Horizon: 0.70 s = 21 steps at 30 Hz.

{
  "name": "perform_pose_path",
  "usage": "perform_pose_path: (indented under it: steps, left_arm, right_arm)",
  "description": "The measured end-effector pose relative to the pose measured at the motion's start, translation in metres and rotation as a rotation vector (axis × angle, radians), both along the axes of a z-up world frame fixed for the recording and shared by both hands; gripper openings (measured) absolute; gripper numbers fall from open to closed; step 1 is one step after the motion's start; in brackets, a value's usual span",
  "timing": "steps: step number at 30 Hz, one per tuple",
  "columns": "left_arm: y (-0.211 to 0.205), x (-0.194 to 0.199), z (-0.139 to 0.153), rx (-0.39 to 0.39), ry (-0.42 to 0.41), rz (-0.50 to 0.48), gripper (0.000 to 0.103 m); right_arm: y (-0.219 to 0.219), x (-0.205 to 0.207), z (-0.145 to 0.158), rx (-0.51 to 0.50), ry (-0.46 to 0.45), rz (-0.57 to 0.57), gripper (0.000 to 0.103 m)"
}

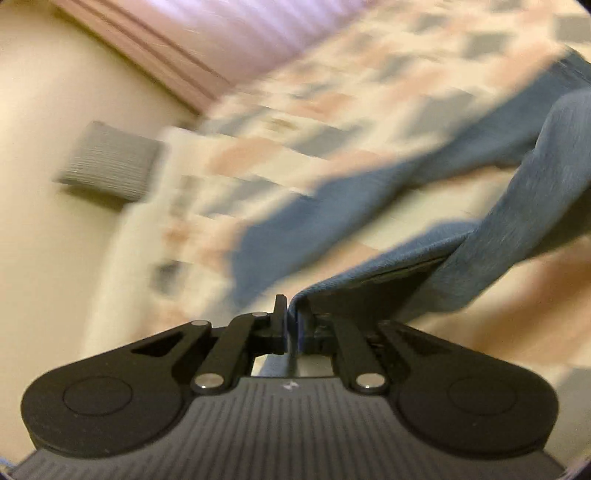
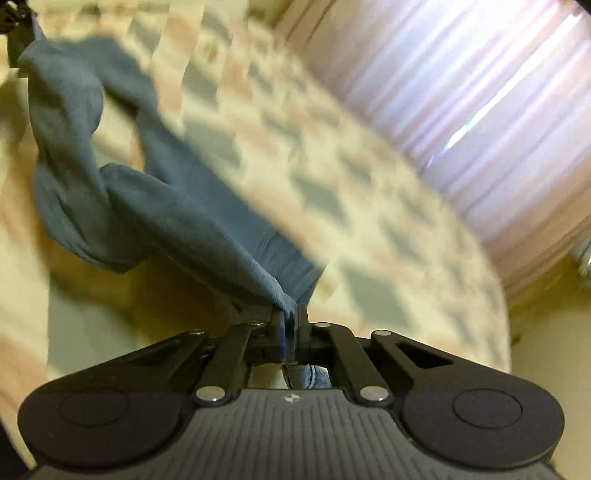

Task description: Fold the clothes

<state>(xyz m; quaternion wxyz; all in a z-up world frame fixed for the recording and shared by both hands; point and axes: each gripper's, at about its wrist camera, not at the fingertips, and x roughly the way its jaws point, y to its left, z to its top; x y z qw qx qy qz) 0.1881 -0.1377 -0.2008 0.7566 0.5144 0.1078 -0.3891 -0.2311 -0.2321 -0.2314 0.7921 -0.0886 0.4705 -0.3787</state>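
Note:
A blue garment [image 1: 517, 206] hangs lifted above a bed, stretched between both grippers. In the left wrist view my left gripper [image 1: 291, 306] is shut on one edge of the cloth, which runs up and to the right. In the right wrist view my right gripper [image 2: 290, 314] is shut on another edge of the blue garment [image 2: 155, 206], which sags and twists toward the upper left, where the other gripper [image 2: 14, 22] holds it at the frame corner. Both views are smeared by motion.
Below lies a bed with a checked cover [image 1: 332, 122] in cream, pink and grey [image 2: 351, 192]. A grey mat [image 1: 110, 158] lies on the pale floor to the left. Pink curtains [image 2: 480, 92] hang behind the bed.

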Motion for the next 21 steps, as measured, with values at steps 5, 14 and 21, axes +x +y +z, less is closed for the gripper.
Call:
perform_pose_path:
  steps: [5, 14, 21]
  left_arm:
    - [0.01, 0.038, 0.077, -0.145, -0.104, 0.09, 0.005]
    - [0.049, 0.152, -0.026, 0.194, 0.027, 0.384, 0.012]
    - [0.085, 0.167, -0.062, 0.288, 0.129, 0.437, 0.055]
  right_arm:
    - [-0.011, 0.006, 0.037, -0.044, -0.06, 0.018, 0.0]
    - [0.052, -0.04, -0.079, 0.357, 0.174, -0.159, 0.0]
    - [0.079, -0.052, -0.117, 0.569, 0.221, -0.314, 0.029]
